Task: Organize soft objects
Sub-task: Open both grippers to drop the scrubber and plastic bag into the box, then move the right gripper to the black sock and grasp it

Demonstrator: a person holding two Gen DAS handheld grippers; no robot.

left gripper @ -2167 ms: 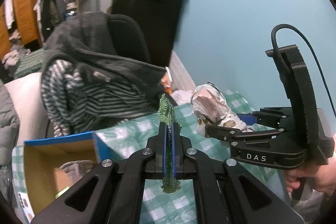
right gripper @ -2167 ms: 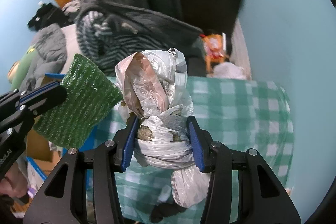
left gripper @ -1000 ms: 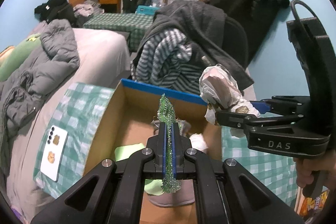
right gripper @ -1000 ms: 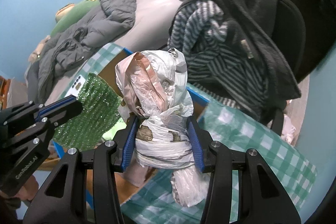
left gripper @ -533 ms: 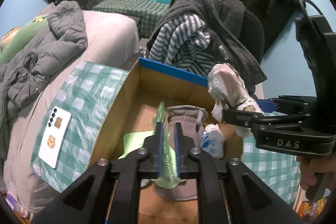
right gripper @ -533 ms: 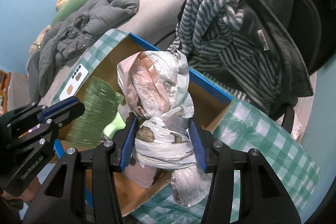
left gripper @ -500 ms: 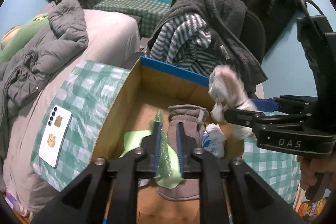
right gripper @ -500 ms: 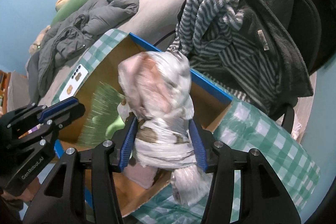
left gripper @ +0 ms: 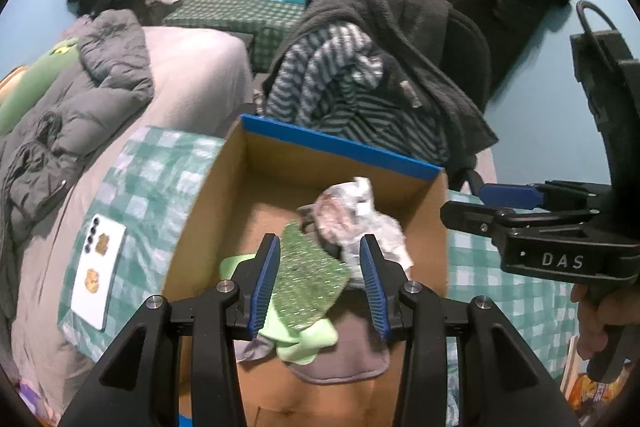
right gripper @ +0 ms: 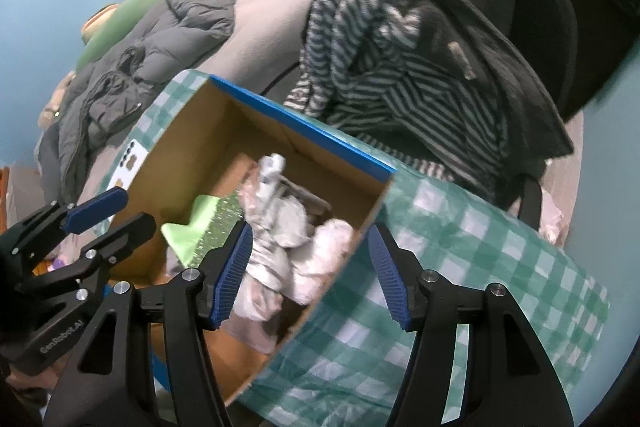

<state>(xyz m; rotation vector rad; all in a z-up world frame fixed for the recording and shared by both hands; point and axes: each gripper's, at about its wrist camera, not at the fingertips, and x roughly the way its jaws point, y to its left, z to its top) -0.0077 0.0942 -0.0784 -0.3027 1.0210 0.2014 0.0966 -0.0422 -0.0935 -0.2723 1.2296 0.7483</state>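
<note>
An open cardboard box (left gripper: 224, 195) with a blue rim (right gripper: 296, 119) sits on the green checked cloth. Inside it lie a green mesh scrubber (left gripper: 310, 283), a crumpled plastic bag bundle (left gripper: 356, 219), a light green cloth (left gripper: 308, 339) and a grey sock (left gripper: 344, 359). My left gripper (left gripper: 318, 283) is open and empty above the scrubber. My right gripper (right gripper: 310, 267) is open and empty above the bag bundle (right gripper: 280, 223), at the box's right side. The right gripper also shows at the right of the left wrist view (left gripper: 504, 207).
A white phone (left gripper: 98, 271) lies on the checked cloth (right gripper: 460, 267) left of the box. A chair draped with a striped and a dark grey garment (left gripper: 360, 79) stands behind the box. A bed with a grey jacket (left gripper: 80, 99) is at the left.
Both grippers have opened. The green scrubber and the plastic bag bundle have dropped from the jaws into the box.
</note>
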